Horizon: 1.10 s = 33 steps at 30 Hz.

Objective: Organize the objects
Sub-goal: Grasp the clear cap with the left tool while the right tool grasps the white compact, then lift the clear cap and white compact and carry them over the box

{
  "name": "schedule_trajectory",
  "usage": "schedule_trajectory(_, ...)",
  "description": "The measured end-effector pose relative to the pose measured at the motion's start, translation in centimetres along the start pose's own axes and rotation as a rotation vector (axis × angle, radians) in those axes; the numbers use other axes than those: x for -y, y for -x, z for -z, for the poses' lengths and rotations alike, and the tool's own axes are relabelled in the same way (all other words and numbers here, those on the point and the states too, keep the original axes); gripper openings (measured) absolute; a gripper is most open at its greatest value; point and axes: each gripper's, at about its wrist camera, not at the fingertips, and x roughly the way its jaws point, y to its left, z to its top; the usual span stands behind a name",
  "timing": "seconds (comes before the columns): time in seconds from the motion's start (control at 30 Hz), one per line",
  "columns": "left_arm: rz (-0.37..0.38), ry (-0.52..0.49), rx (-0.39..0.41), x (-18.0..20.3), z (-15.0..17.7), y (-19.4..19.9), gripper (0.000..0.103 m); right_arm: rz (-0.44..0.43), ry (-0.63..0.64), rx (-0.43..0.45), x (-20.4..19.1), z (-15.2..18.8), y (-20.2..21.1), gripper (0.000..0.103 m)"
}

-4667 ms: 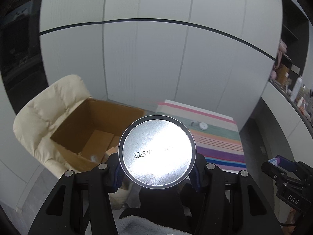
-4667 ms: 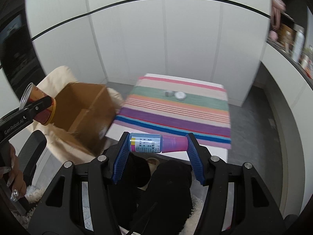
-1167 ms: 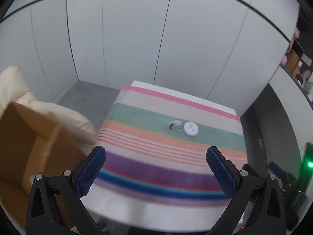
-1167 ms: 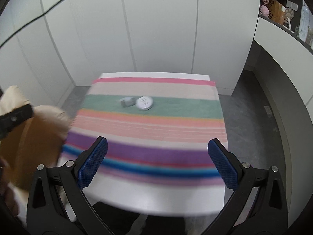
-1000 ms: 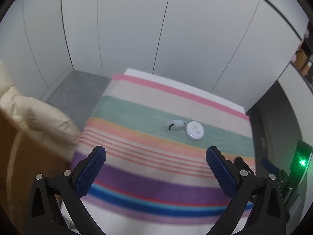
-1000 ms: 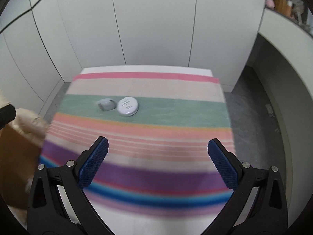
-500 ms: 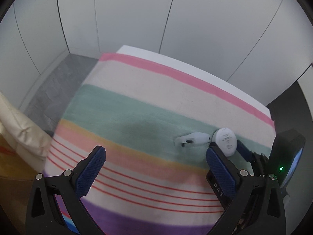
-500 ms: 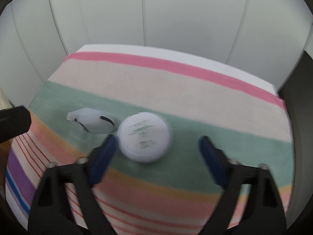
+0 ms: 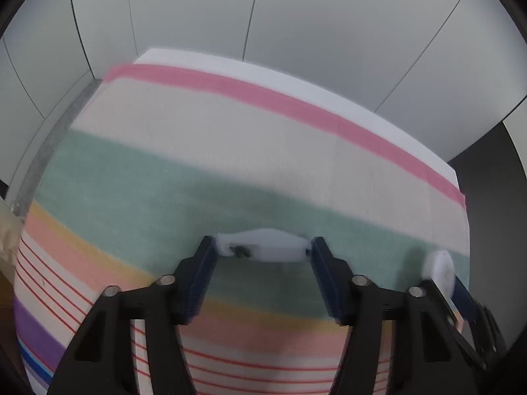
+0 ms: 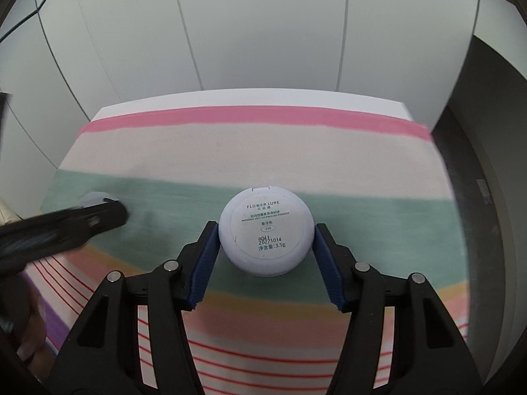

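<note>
A small white elongated plastic object (image 9: 263,249) lies on the green stripe of the striped tablecloth (image 9: 204,138). My left gripper (image 9: 263,253) is shut on it, blue pads touching both its ends. A round white powder compact (image 10: 266,235) with printed text on its face sits on the same green stripe. My right gripper (image 10: 266,247) is closed around it, pads at its left and right sides. The compact also shows at the right of the left wrist view (image 9: 439,271). The left gripper shows as a dark blur in the right wrist view (image 10: 66,227).
The table with the striped cloth (image 10: 263,151) stands against white wall panels (image 10: 263,26). A dark floor gap (image 10: 487,151) lies to the right of the table. A cream cushion edge (image 9: 6,230) shows at far left.
Both grippers moved forward and down onto the table. The left closed on the white plastic object and the right closed on the compact; both were wide open and empty a second ago.
</note>
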Motion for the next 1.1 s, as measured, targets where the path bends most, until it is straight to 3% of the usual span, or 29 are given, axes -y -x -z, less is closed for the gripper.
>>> schedule_trajectory(0.13, -0.029, 0.023, 0.021, -0.4, 0.2, 1.6, 0.059, 0.008, -0.020, -0.006, 1.3, -0.2, 1.8, 0.060)
schedule_trajectory(0.3, -0.048, -0.015, 0.077, -0.1, -0.3, 6.3, 0.059, 0.018, -0.039, 0.009, 1.7, -2.0, 4.8, 0.060)
schedule_trajectory(0.7, -0.040, -0.099, 0.259, 1.0, -3.9, 24.8, 0.059, 0.059, -0.017, 0.123, -0.8, -7.8, 17.9, 0.060)
schedule_trajectory(0.9, -0.054, -0.149, 0.319, 1.2, -3.1, 33.0, 0.059, 0.076, -0.004, 0.190, -2.5, -9.6, 25.6, 0.060)
schedule_trajectory(1.1, -0.073, -0.186, 0.319, 0.7, -0.8, 37.2, 0.059, 0.083, 0.003, 0.194, -3.8, -8.1, 30.6, 0.060)
